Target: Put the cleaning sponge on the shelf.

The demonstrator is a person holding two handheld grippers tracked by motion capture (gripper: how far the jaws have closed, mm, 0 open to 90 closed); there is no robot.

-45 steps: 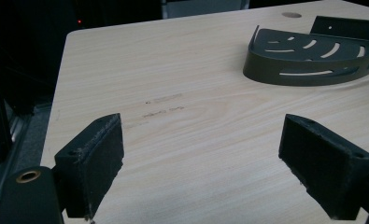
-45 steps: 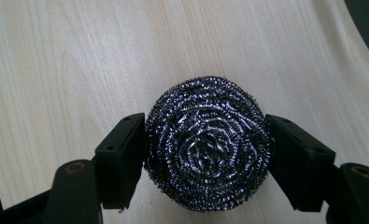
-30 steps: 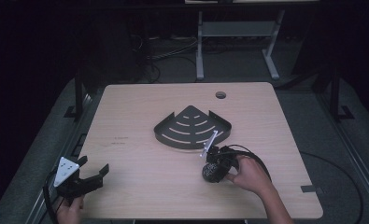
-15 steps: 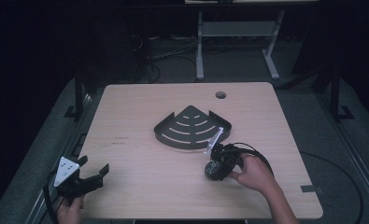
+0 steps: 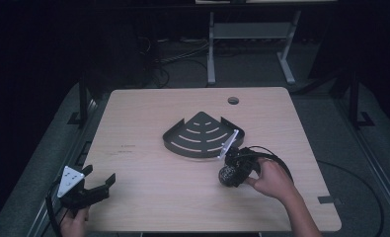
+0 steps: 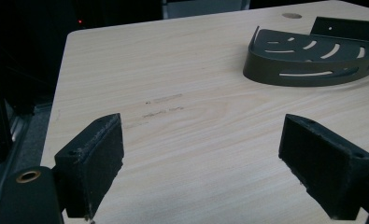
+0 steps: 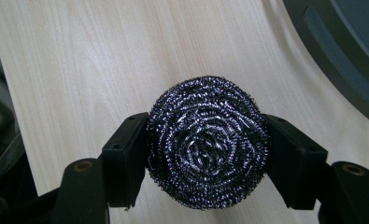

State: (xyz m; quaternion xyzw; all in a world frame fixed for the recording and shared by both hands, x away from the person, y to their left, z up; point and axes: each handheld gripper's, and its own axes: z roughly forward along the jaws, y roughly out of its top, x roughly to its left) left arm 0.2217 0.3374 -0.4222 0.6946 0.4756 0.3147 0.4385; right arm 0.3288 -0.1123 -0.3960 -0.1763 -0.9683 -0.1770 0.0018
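Scourer [image 7: 208, 147], steel wool ball, clenched between right gripper [image 5: 230, 171] jaws, pads pressing both its sides. It sits just in front of the rack [image 5: 200, 136], near the rack's right corner, low over the bench [image 5: 148, 113]; contact with wood unclear. Left gripper [image 5: 86, 190] well apart from rack, at bench's near-left corner, jaws released wide, nothing between them. Rack: dark, fan-shaped, slotted, mid-bench.

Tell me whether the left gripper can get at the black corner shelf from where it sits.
Probably yes. The left gripper stands open at the table's near left corner, and bare tabletop lies between it and the corner shelf. It would need a long reach across.
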